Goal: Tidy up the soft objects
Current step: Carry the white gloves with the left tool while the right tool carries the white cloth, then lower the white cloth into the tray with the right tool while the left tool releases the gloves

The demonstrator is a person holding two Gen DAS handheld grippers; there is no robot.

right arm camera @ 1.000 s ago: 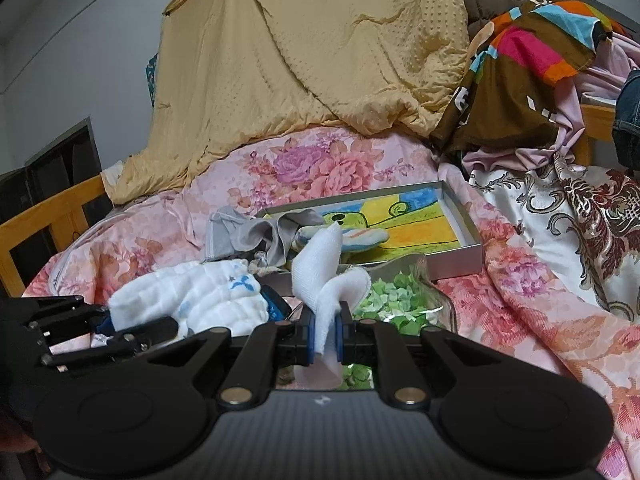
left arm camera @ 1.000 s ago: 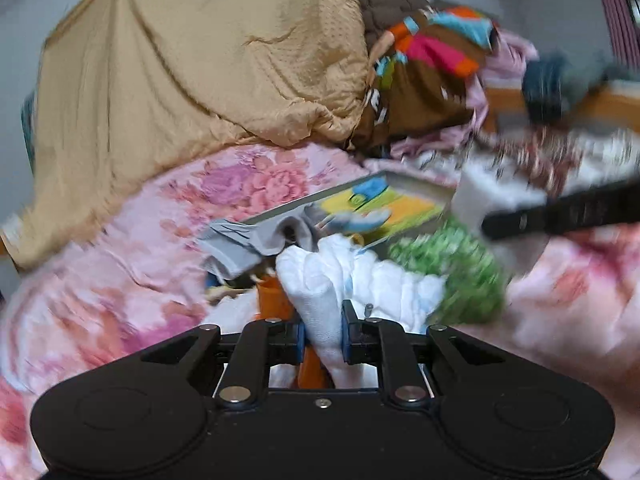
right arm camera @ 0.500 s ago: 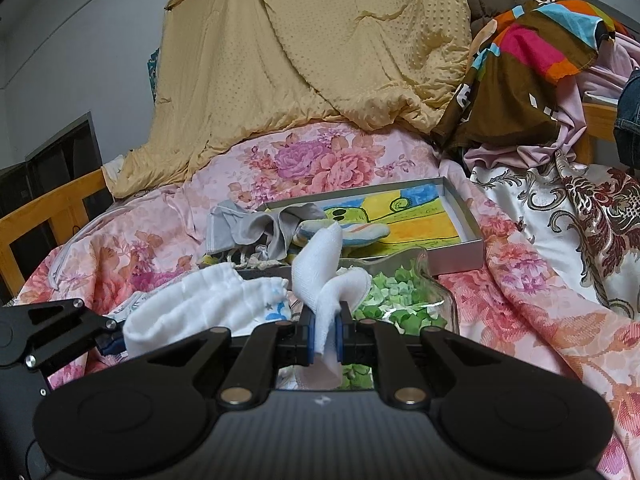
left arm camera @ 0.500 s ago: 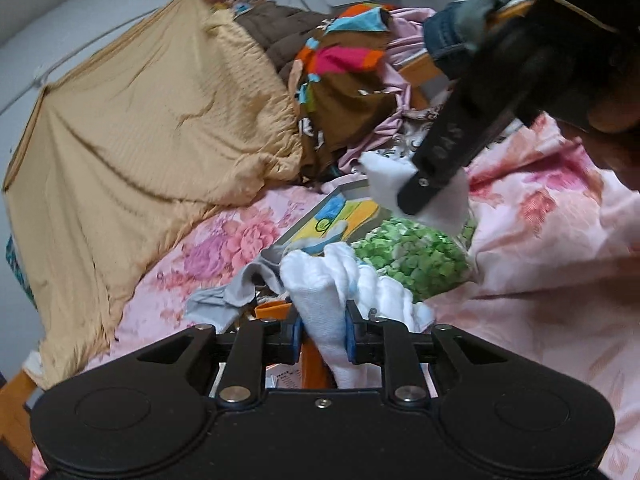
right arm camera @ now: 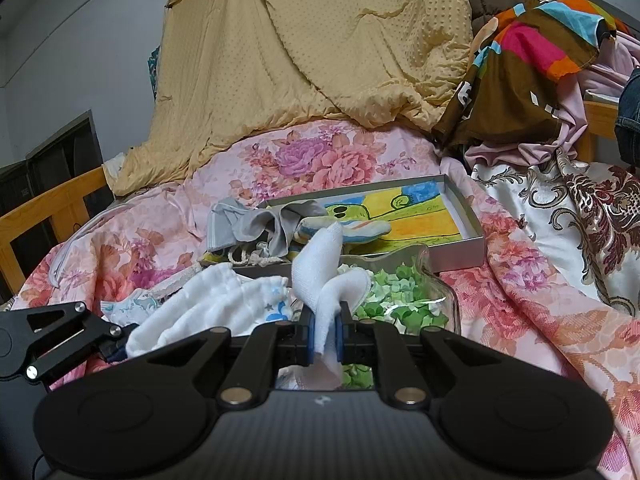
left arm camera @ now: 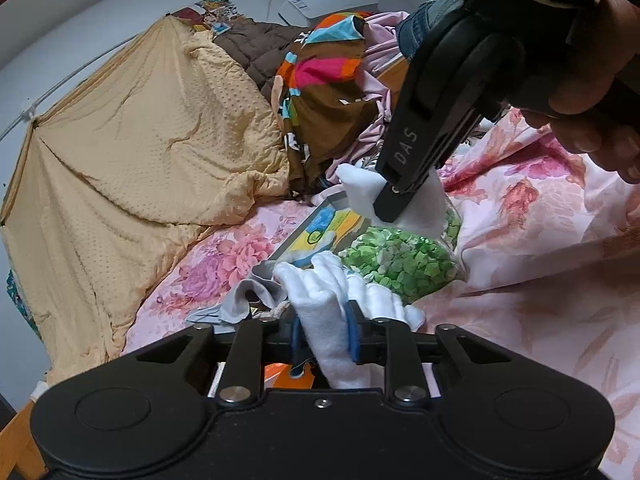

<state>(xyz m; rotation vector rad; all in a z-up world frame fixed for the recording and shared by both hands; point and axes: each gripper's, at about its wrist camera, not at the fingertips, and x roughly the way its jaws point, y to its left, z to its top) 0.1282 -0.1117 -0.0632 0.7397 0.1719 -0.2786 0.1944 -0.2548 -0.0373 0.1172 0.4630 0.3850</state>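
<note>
My left gripper (left arm camera: 324,336) is shut on a bunched white muslin cloth (left arm camera: 320,292) with small blue prints, low over the flowered bedspread. That same cloth (right arm camera: 208,304) and the left gripper (right arm camera: 116,344) show at the lower left of the right wrist view. My right gripper (right arm camera: 325,332) is shut on a small white sock-like cloth (right arm camera: 320,264) that stands up from its jaws. In the left wrist view the right gripper (left arm camera: 394,200) hangs at the upper right with this white piece (left arm camera: 424,208) in it, a hand (left arm camera: 580,80) around its handle.
A clear container of green bits (right arm camera: 400,304) lies just ahead. Behind it is a grey shallow box (right arm camera: 476,236) with a bright drawing, a grey cloth (right arm camera: 248,224) over its left end. A yellow blanket (right arm camera: 320,60), a clothes pile (right arm camera: 540,60) and a wooden rail (right arm camera: 48,208) surround the bed.
The left gripper has rolled and shifted with its cloth, so its view is now tilted and the right gripper looms at the upper right. The right gripper kept still.
</note>
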